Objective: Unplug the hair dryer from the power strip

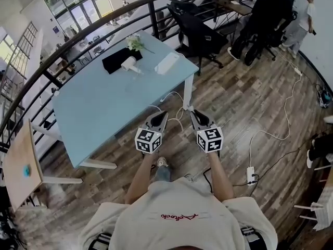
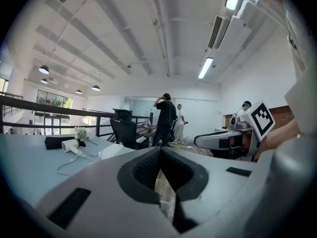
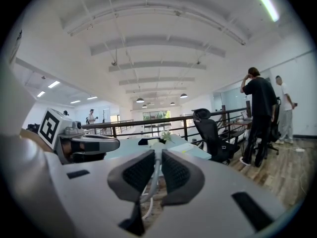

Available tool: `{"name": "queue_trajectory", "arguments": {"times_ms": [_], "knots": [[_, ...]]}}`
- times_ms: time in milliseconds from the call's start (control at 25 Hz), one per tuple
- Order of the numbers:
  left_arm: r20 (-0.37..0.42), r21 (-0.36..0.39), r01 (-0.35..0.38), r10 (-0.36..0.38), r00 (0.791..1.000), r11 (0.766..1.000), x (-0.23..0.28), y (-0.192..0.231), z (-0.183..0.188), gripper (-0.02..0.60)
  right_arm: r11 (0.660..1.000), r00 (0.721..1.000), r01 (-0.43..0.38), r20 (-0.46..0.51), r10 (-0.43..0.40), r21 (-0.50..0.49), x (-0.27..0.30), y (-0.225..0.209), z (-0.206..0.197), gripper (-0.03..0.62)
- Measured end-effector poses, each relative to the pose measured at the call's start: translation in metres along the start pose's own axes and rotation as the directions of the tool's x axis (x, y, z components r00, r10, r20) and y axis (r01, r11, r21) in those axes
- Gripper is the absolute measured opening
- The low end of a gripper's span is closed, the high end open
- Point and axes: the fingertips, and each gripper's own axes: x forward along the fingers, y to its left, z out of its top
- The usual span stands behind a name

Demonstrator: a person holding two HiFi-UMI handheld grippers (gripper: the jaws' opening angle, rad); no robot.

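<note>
Hair dryer (image 1: 130, 64) lies on the desk (image 1: 99, 119) near its far edge, just beside a black pouch (image 1: 115, 60), w/ a small bunch of flowers (image 1: 135, 43) behind it twd the far right corner. Its white cord (image 1: 174, 95) crosses the desk top, drops off by the near right corner and loops down to where both tools are held, side by side just off that corner.

R gripper (image 3: 157, 155): jaws narrow, pads pinching the white cord, which runs up btw them twd the desk and hangs slack below. L gripper (image 2: 159, 152): jaws fully together, nothing in them; only floor shows thru the slit.

Power strip (image 1: 251, 175) lies on the wood floor, well apart from both grippers, off to the person's right & a bit behind. The white lead on it heads away across the floor, not twd the desk, as far as the head view shows. Plug end of the dryer cord isn't visible in any view.

Judgement: cord is in hand & no link from it to the strip shows, so the unplug itself is prob. done; can't confirm w/o seeing the plug. Left, if anything: make sure the plug is free, then set the cord down.
</note>
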Motion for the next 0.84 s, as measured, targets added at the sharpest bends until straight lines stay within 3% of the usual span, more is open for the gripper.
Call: {"name": "queue_trajectory", "arguments": {"times_ms": [400, 840], "knots": [[0.001, 0.010, -0.044, 0.044, 0.999, 0.999, -0.021, -0.024, -0.007, 0.008, 0.999, 0.999, -0.031, 0.017, 0.031, 0.009, -0.026, 0.005, -0.008, 0.057], [-0.003, 0.023, -0.043, 0.043, 0.999, 0.999, -0.018, -0.040, -0.004, 0.008, 0.999, 0.999, -0.033, 0.030, 0.033, 0.007, -0.038, -0.003, -0.004, 0.057]]}}
